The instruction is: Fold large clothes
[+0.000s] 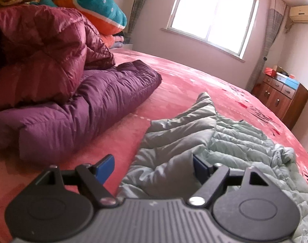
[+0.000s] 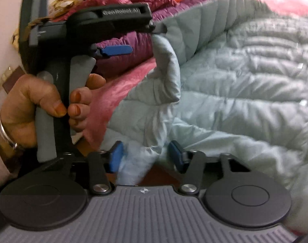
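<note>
A pale green quilted down jacket (image 1: pixel 224 139) lies rumpled on the pink bed cover (image 1: pixel 194 81). My left gripper (image 1: pixel 153 168) stands open over its near edge. A raised fold lies between the blue pads (image 1: pixel 105 169) and the left pad is clear of it. In the right wrist view a hand (image 2: pixel 28 109) holds that left gripper (image 2: pixel 141 39) beside the jacket's (image 2: pixel 245 85) lifted edge. My right gripper (image 2: pixel 147 158) is half open, with a bunch of the jacket's hem loose between its pads (image 2: pixel 116 158).
A purple down coat (image 1: pixel 83 105) and a maroon one (image 1: pixel 42 54) are stacked at the left, with bright pillows (image 1: pixel 97 2) behind. A wooden cabinet (image 1: pixel 279 99) stands by the far right wall under a window (image 1: pixel 212 16).
</note>
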Tool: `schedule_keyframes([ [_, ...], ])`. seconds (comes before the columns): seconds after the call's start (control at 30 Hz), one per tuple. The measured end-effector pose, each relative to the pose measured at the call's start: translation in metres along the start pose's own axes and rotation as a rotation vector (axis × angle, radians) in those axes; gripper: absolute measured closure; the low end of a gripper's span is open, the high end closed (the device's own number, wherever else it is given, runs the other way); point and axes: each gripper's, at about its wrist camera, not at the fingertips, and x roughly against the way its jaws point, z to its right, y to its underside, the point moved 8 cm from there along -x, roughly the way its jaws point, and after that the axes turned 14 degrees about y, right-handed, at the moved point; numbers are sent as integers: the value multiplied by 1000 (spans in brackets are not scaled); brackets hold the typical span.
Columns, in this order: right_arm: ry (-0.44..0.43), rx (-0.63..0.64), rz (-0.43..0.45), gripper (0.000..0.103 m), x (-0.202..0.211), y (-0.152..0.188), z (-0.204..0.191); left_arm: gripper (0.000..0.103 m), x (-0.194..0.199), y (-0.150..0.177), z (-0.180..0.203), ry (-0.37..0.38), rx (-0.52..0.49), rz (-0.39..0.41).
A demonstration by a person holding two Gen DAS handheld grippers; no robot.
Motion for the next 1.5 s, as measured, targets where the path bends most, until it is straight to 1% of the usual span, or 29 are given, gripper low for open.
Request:
schedule_keyframes([
  [0.03, -12, -20, -15, 51, -3, 1, -1, 21, -1, 0, 0, 10, 0, 1],
  [0.07, -14, -35, -27, 66, -6, 2, -2, 21, -1, 0, 0, 19, 1, 2],
  [0.1, -9, -47, -37, 79, -12, -1, -1, 21, -1, -1, -1, 27, 1, 3],
  [0.17, -4, -81, -44, 88, -7, -1, -4, 21, -1, -2, -3, 39, -5, 10],
  [0.2, -3, -96, -41, 91, -10, -10, -4, 21, -1, -4, -3, 46, -13, 18],
  [0.27, 17, -114, 2, 93, 3, -19, -1, 20, 1, -8, -3, 65, -25, 39],
  [0.37, 85, -135, 85, 94, 26, -38, 14, 18, 5, -16, -1, 109, -29, 84],
  [0.47, 195, -152, 197, 94, 58, -68, 36, 15, 6, -23, 3, 152, -36, 120],
  [0.5, 224, -159, 223, 94, 66, -76, 44, 14, 6, -25, 6, 166, -42, 128],
  [0.57, 290, -177, 267, 94, 81, -94, 62, 12, 2, -26, 12, 186, -65, 132],
  [0.67, 409, -190, 314, 94, 99, -115, 95, 12, -10, -22, 23, 194, -127, 95],
  [0.73, 464, -230, 328, 94, 107, -127, 121, 12, -19, -17, 31, 208, -166, 67],
  [0.83, 553, -242, 337, 94, 110, -142, 152, 12, -32, -10, 44, 238, -212, 34],
  [1.0, 686, -246, 335, 94, 111, -162, 200, 12, -54, -1, 60, 278, -243, -16],
  [1.07, 723, -240, 328, 94, 108, -169, 217, 12, -60, 3, 67, 291, -257, -30],
  [1.1, 740, -236, 327, 94, 101, -171, 219, 12, -63, 4, 70, 299, -262, -38],
  [1.23, 809, -207, 318, 94, 92, -190, 245, 12, -76, 12, 79, 327, -276, -76],
  [1.37, 863, -193, 322, 94, 81, -208, 272, 12, -85, 20, 84, 339, -307, -109],
  [1.47, 892, -190, 327, 94, 64, -218, 283, 12, -94, 24, 88, 339, -320, -127],
  [1.5, 899, -188, 328, 94, 66, -219, 286, 12, -95, 24, 88, 337, -317, -132],
])
